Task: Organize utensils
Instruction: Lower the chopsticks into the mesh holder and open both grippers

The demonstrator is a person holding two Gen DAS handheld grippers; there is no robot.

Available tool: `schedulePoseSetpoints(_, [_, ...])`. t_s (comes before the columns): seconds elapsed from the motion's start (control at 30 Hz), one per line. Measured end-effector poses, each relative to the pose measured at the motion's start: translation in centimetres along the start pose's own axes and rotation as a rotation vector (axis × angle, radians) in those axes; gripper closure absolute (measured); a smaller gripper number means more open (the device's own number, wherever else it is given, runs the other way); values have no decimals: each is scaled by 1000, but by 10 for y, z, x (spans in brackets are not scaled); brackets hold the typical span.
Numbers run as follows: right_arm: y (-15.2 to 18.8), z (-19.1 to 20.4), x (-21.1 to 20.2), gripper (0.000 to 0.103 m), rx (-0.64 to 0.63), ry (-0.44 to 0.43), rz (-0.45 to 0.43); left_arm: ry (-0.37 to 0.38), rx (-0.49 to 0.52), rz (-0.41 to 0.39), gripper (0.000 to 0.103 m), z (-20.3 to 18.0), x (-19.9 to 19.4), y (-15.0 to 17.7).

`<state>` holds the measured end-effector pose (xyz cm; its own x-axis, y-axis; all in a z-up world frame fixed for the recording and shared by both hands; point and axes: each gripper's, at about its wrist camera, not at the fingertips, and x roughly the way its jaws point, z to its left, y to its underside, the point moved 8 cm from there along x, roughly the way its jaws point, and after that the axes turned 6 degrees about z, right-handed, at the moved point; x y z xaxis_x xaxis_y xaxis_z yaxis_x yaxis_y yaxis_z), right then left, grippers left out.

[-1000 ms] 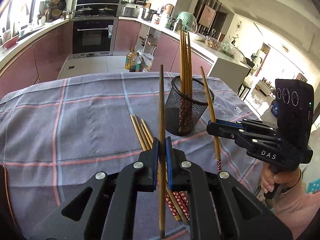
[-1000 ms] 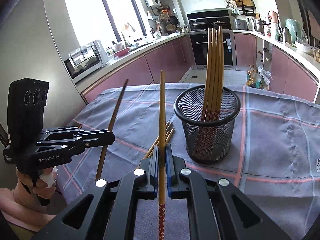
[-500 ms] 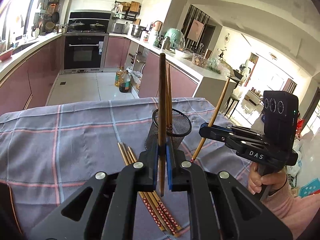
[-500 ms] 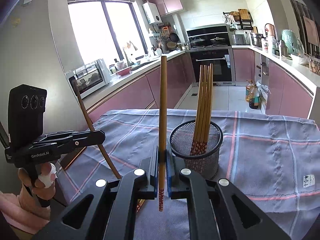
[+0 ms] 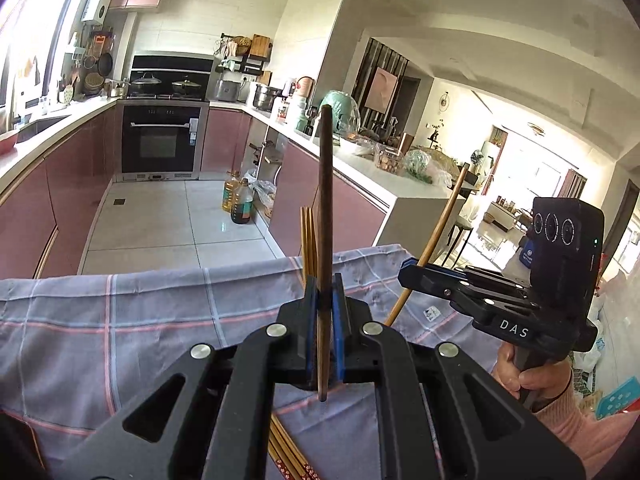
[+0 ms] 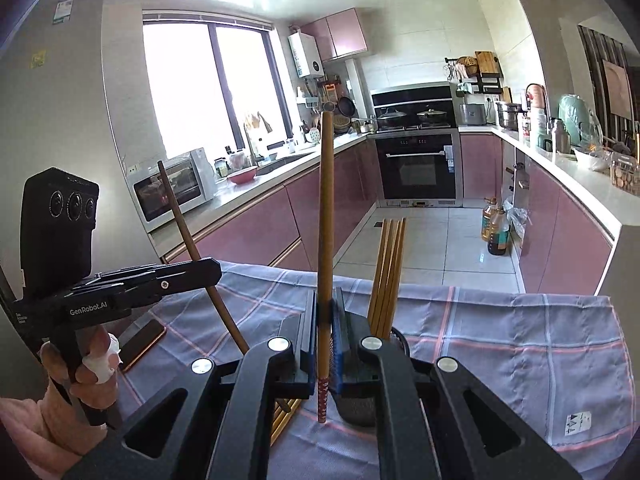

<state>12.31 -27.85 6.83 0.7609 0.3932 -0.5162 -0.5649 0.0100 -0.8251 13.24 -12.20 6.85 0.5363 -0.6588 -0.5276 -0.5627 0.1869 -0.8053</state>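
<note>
Right wrist view | right gripper clamps a chopstick upright – mesh holder just right of its tip, nearer this hand | left gripper grips a dark chopstick upright – holder hidden behind its fingers.

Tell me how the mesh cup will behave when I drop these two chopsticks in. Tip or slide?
Likely light: the mesh cup is open wire, mostly hidden behind the right claw. The chopsticks in it stand tall and lean, so a sideways knock may tip it. The tablecloth probably limits sliding. Lower the right chopstick and left chopstick straight down.
</note>
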Motion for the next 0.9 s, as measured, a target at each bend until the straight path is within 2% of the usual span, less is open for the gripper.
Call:
schedulePoseSetpoints(0.23, [-24,-8,-1,97,-18,33,-36,-5,24,-53,95,-11,0,-36])
schedulePoseSetpoints(0.4, [-26,-14,11,97,-23,61,-24,-25,37,-49,95,-15,13,-46])
schedulePoseSetpoints(0.7, [-3,-33,47,97,4,82,98,-72,69,114,95,-11,64,-14])
schedulePoseSetpoints(0.9, [19,-44,71,97,39,77,214,-65,85,211,95,-5,91,7])
